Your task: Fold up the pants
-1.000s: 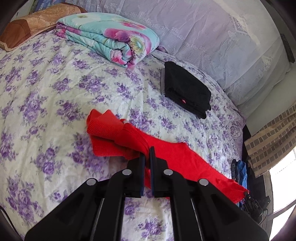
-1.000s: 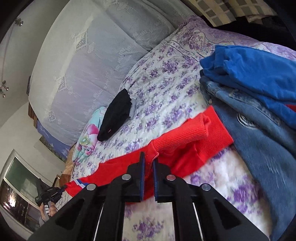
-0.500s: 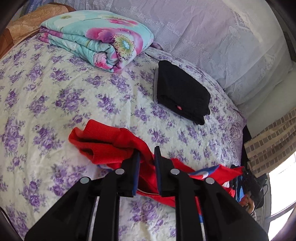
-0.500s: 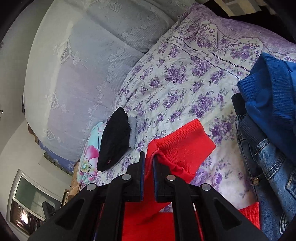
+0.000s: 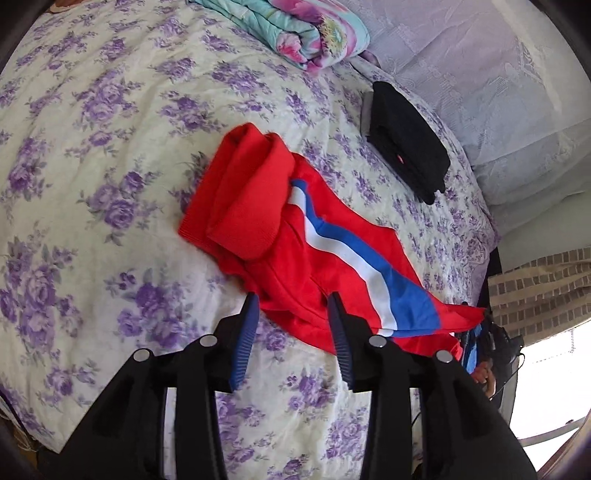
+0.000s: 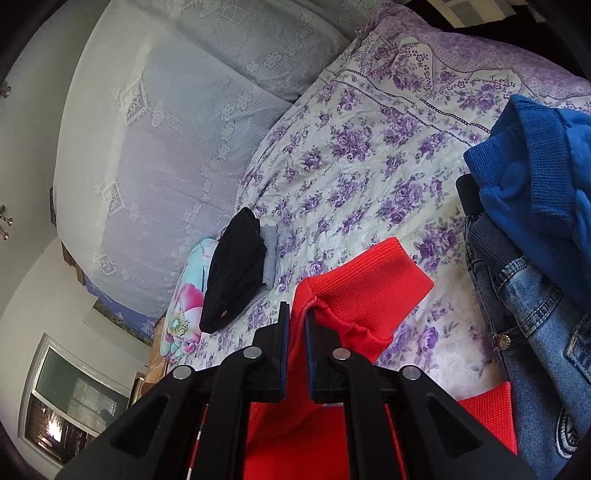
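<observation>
Two views to go through, and I start with my left wrist camera. My left hand-held gripper [image 5: 291, 310] has its fingers spread wide apart, with nothing between them, poised just over the near edge of the red pants [image 5: 295, 236]. The pants lie on the bed [image 5: 92, 147], which is covered in a cream sheet with purple flowers. At their far end the ribbed cuffs are bunched and doubled over each other; a white and blue stripe runs down the leg toward the right edge of the bed. Beyond the pants, apart from them, sits a folded black garment [image 5: 406, 140], and farther back a folded floral quilt [image 5: 295, 26] lies next to a lace-covered pillow [image 5: 498, 92].

On my right wrist camera, the right hand-held gripper [image 6: 297, 317] is clamped on red fabric just below a ribbed cuff of the pants [image 6: 362, 291]; the cuff stands up past the fingertips and leans right, lifted off the sheet. More red cloth fills the lower part of the view under the gripper. To the right I see a pile of blue jeans [image 6: 535, 332] with a blue sweater [image 6: 535, 166] on top. The black garment [image 6: 236, 269] lies farther off on the bed [image 6: 369, 147], touching the floral quilt [image 6: 188, 295] behind it.
</observation>
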A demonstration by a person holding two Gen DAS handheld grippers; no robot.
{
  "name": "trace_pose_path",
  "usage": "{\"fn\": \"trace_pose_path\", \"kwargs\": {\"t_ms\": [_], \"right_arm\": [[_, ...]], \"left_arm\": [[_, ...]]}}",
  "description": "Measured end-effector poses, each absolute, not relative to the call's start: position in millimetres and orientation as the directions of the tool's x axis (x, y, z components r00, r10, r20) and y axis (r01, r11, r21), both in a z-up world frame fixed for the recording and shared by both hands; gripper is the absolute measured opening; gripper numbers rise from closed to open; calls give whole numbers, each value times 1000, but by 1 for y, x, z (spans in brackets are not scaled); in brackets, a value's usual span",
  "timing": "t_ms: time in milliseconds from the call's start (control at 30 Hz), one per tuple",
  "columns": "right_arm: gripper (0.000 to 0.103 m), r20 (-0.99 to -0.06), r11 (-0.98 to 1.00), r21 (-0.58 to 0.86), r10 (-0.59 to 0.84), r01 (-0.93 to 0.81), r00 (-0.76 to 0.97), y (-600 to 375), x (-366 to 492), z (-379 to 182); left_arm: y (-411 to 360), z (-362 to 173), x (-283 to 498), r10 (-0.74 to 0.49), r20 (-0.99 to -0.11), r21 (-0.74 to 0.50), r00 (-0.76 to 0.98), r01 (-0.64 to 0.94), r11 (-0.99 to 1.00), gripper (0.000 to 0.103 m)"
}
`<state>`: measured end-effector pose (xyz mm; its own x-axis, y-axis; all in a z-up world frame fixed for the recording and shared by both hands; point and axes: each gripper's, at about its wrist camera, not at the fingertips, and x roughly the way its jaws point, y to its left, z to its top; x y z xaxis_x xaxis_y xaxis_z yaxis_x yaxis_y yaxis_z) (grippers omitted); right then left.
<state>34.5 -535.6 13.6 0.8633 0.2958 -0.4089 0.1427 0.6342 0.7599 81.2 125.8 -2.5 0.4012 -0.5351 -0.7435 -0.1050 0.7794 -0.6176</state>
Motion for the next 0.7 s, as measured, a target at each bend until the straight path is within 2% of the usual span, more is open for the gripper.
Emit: {"fn": "trace_pose_path", "kwargs": {"t_ms": [233,300,333,367,600,700], "right_arm": [[7,-402,642,756,301,128,865,-539,24,26],[7,-403,646,753,301,127,864,-539,23,28],[7,-403,645,754,300,128,864,-540,22,27],[7,-403,641,757,302,129,864,-540,22,27],[8,-408,627,766,308,140,859,-543,18,20],[8,-417,635,759,307,142,855,-543,23,21]], "left_arm": [[85,-31,95,-592,-749,-640,298,-93,763,35],[80,-31,100,-594,-745,-641,303,-81,763,23],[80,-31,102,-591,-744,-641,312,-80,764,12],[80,-30,105,-592,-740,-644,320,-85,760,9],[88,-27,113,-621,-697,-688,358,-89,721,6],[95,-6,123,-607,-671,-690,426,-57,722,5]]}}
